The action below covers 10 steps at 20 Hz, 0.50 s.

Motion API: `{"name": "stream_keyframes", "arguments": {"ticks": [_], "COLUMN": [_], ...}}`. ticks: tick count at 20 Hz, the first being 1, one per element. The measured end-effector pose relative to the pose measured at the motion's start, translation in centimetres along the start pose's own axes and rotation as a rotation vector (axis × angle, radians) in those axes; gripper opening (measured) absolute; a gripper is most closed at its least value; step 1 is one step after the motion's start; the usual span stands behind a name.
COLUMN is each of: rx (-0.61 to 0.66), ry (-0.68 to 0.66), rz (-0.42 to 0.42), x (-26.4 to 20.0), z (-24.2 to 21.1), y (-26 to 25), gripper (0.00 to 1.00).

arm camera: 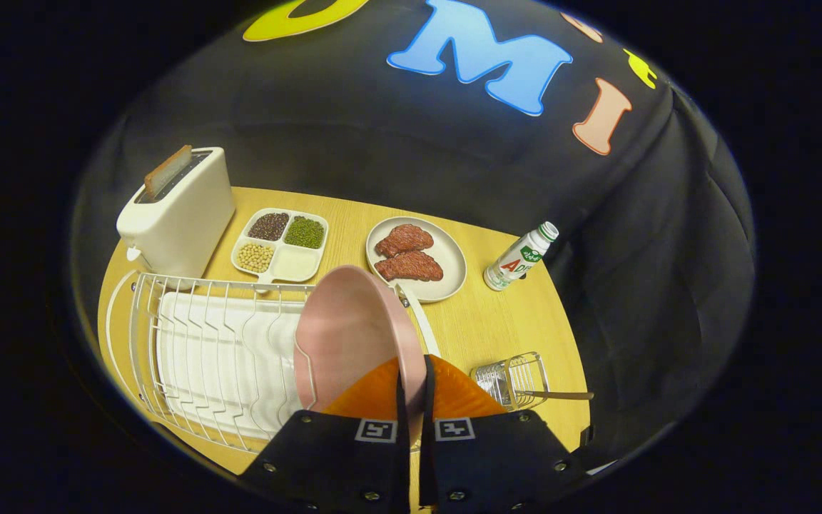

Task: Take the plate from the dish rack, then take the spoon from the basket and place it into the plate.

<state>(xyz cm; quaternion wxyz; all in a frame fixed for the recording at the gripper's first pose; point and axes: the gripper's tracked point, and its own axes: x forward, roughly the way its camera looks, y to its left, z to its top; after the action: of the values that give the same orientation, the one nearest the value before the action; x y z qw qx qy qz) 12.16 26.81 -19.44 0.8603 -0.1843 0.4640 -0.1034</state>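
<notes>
The tool (411, 389) sits at the lower centre of the frame. Its two fingers (382, 400) are pressed close together, pinching the rim of the plate (347, 335) between them.

The plate is round, pink and smooth with a matt finish. It stands on edge, tilted, its concave face turned toward the left of the frame. Its long axis runs from the fingers up toward the centre of the frame. Its lower left edge overlaps the right end of the dish rack (211, 350); whether it touches the wires cannot be told.

The dish rack is made of thin white wire with upright loops, over a white ribbed drip tray, in the lower left of the frame.

The basket (511, 378) is a small wire cage, right of the fingers at lower right. The spoon (557, 395) lies in it, its slender handle pointing right, nearly level.

The bench (496, 321) is light wood with a fine straight grain.

At upper left stands a cream toaster (179, 214), smooth-sided, with a brown slice in its slot. Right of it lies a four-compartment tray (281, 244) holding dark, green and pale beans. At centre, a round cream dish (418, 258) carries two reddish textured pieces. A small white bottle (521, 257) stands tilted at right of centre.
</notes>
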Motion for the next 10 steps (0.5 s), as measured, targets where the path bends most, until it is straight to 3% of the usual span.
{"name": "stream_keyframes", "arguments": {"ticks": [10], "rx": [-0.069], "ry": [0.006], "rz": [-0.126], "x": [-1.5], "z": [2.1], "y": [0.1], "gripper": [0.05]}}
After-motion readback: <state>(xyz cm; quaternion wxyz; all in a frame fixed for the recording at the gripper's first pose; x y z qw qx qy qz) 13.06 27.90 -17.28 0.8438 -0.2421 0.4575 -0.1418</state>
